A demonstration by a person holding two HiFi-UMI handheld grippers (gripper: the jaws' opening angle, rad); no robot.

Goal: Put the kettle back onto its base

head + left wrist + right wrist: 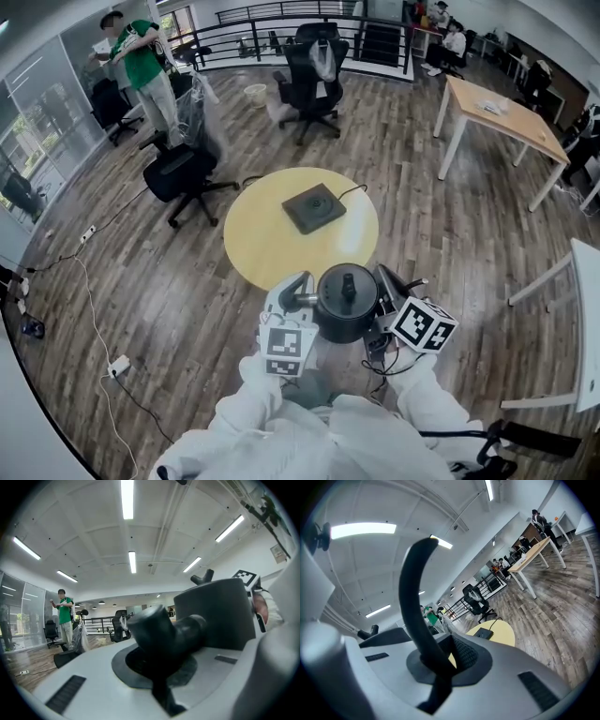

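The black kettle (345, 302) hangs between my two grippers, over the near edge of the round yellow table (272, 246). My left gripper (302, 298) is shut on its thick spout (164, 632), which fills the left gripper view in front of the kettle body (213, 616). My right gripper (382, 291) is shut on the curved black handle (414, 602). The dark square base (314, 207) lies flat at the table's middle with its cord running off to the right. It is apart from the kettle. The right gripper view shows the base (483, 633) small and far off.
Black office chairs (183, 173) stand beyond the table on the left and at the back (314, 70). A person in green (141, 61) stands far left. A wooden desk (502, 117) and a white table (586, 319) are on the right. Cables and a power strip (117, 366) lie on the floor at left.
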